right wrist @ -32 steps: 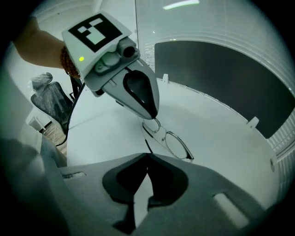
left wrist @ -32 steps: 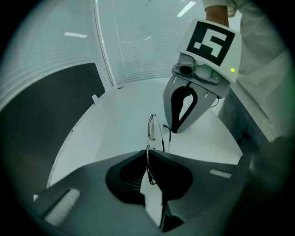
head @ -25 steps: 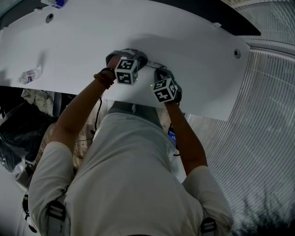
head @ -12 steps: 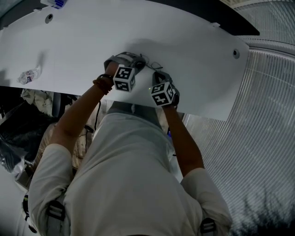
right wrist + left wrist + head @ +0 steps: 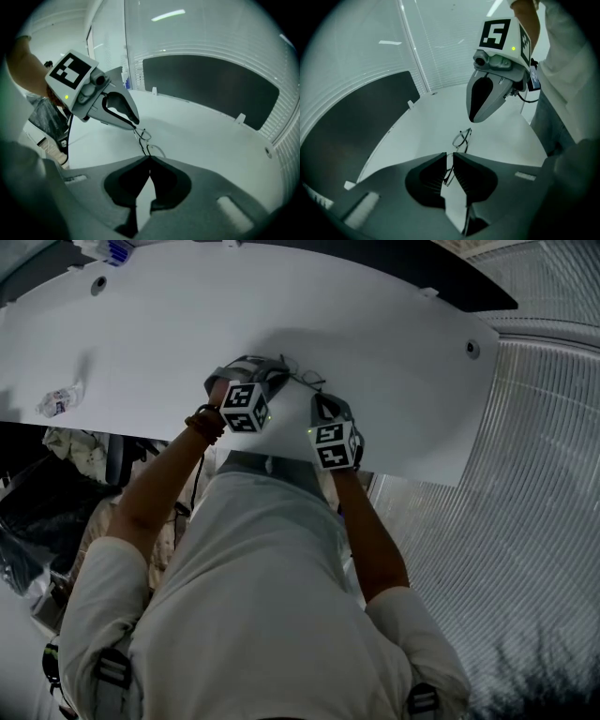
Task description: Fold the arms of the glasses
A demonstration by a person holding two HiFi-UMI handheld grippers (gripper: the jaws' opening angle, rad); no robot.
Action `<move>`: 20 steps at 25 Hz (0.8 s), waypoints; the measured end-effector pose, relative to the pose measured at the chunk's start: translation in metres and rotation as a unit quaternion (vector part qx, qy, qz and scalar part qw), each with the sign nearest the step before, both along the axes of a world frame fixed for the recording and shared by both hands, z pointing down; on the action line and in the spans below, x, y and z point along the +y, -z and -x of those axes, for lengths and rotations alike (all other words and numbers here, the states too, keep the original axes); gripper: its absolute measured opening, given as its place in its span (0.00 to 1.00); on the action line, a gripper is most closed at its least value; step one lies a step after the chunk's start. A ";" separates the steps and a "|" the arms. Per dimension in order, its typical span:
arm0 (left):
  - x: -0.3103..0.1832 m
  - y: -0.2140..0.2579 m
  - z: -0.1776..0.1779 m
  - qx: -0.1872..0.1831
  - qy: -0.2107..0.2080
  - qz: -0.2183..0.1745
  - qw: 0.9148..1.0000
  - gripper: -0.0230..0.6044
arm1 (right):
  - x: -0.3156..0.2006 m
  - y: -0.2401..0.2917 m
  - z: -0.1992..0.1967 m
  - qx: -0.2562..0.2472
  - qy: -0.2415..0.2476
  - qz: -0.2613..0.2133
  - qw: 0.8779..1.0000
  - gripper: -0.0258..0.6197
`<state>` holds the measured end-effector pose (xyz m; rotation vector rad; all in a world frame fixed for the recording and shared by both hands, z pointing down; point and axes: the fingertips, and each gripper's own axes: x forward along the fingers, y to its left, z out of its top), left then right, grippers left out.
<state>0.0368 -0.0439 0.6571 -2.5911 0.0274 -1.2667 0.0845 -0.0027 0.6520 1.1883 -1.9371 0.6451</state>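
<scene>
Only in the left gripper view is an arm of the glasses point(image 5: 461, 138) seen between the left tongs point(image 5: 449, 158), which are released, their jaws having just been opening. The right tongs point(image 5: 149, 160) are shown clenched on nothing.

Dim, greyish light all round. A ceiling strip light point(image 5: 168, 15) glows softly overhead, and the white table point(image 5: 375, 352) carries a faint shadow mid-surface. Both gripper views bulge and go black at the corners. The near jaws look soft, and the glasses point(image 5: 461, 138) are a thin dark wire.
</scene>
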 end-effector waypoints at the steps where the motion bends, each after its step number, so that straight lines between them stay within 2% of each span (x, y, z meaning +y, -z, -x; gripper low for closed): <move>1: -0.001 0.009 -0.001 0.013 0.014 0.008 1.000 0.11 | -0.003 0.010 -0.002 -0.008 -0.007 -0.009 1.000 0.04; 3: -0.006 0.031 -0.003 0.048 0.047 0.022 0.998 0.11 | -0.012 0.033 -0.006 -0.024 -0.020 -0.031 0.999 0.04; 6: -0.007 0.072 -0.006 0.108 0.101 0.049 0.988 0.08 | -0.018 0.075 -0.009 -0.047 -0.037 -0.063 0.996 0.04; 8: -0.003 0.100 -0.008 0.142 0.120 0.064 0.981 0.04 | -0.020 0.104 -0.012 -0.060 -0.045 -0.086 0.993 0.04; 11: -0.014 0.145 -0.014 0.199 0.137 0.063 0.968 0.04 | -0.039 0.149 -0.018 -0.079 -0.051 -0.140 0.986 0.04; 13: -0.020 0.180 -0.015 0.244 0.153 0.063 0.956 0.04 | -0.046 0.182 -0.016 -0.095 -0.051 -0.172 0.979 0.04; 16: -0.023 0.230 -0.009 0.306 0.190 0.071 0.930 0.04 | -0.047 0.230 -0.008 -0.116 -0.051 -0.216 0.968 0.04; 20: -0.021 0.284 -0.003 0.365 0.217 0.083 0.901 0.04 | -0.045 0.276 0.003 -0.140 -0.049 -0.265 0.953 0.04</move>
